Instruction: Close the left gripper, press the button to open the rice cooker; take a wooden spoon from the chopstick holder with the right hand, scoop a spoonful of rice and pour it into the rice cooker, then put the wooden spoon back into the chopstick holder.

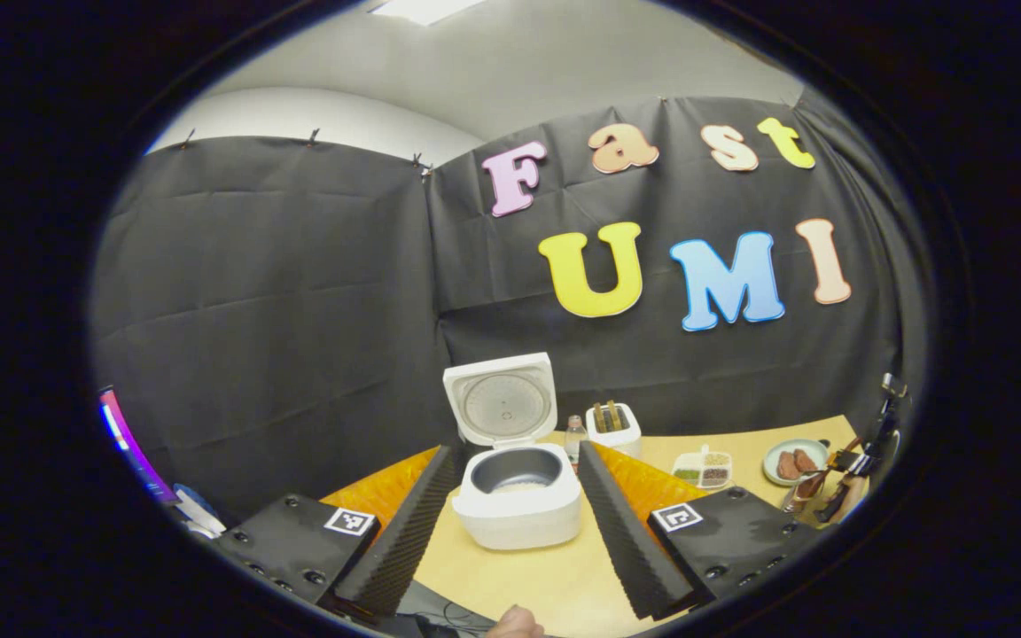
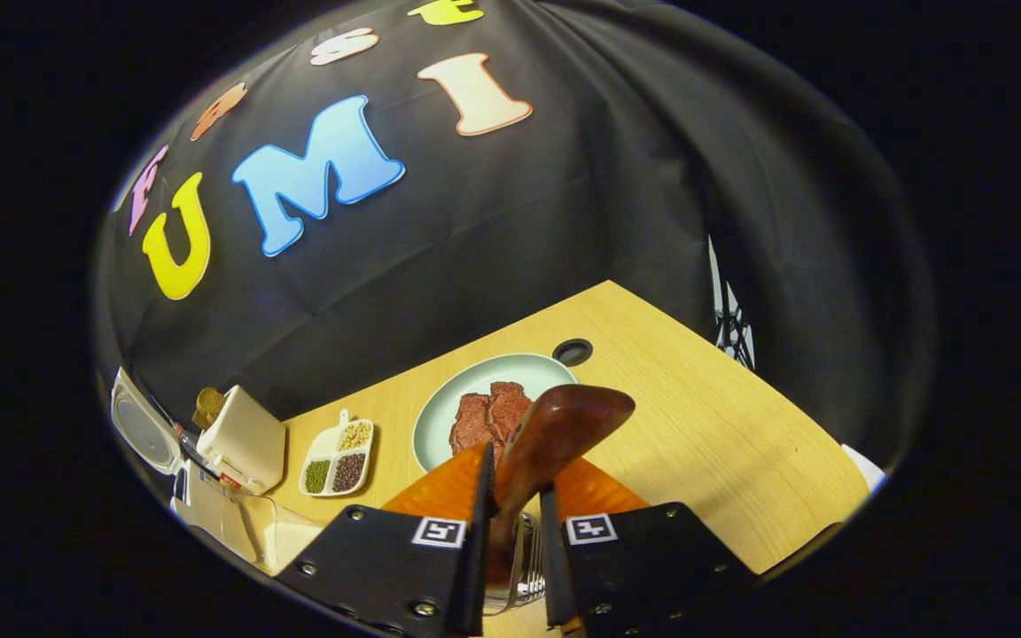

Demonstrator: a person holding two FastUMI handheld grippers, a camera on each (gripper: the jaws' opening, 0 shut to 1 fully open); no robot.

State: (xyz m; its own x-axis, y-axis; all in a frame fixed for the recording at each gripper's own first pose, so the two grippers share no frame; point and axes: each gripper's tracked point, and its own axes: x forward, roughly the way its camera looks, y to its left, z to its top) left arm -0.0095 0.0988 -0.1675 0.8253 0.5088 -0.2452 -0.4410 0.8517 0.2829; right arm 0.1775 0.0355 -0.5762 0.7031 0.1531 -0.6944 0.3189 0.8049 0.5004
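The white rice cooker (image 1: 519, 518) stands in the middle of the left gripper view with its lid (image 1: 502, 400) swung up and the inner pot (image 1: 518, 470) exposed. My left gripper (image 1: 515, 454) is open, its fingers spread wide on either side of the cooker and short of it. In the right gripper view my right gripper (image 2: 515, 483) is shut on the handle of a wooden spoon (image 2: 564, 421), whose bowl points up and away. The handle runs down to a wire chopstick holder (image 2: 519, 567) below the fingers. The right gripper (image 1: 865, 456) also appears at the far right of the left gripper view.
On the wooden table (image 2: 723, 425) sit a pale plate (image 2: 440, 403) with meat, a divided dish (image 2: 338, 456) of grains, a white toaster (image 2: 245, 439) and a small bottle (image 1: 574, 434). A cable hole (image 2: 572, 352) lies behind the plate. A thumb (image 1: 515, 625) shows at the bottom edge.
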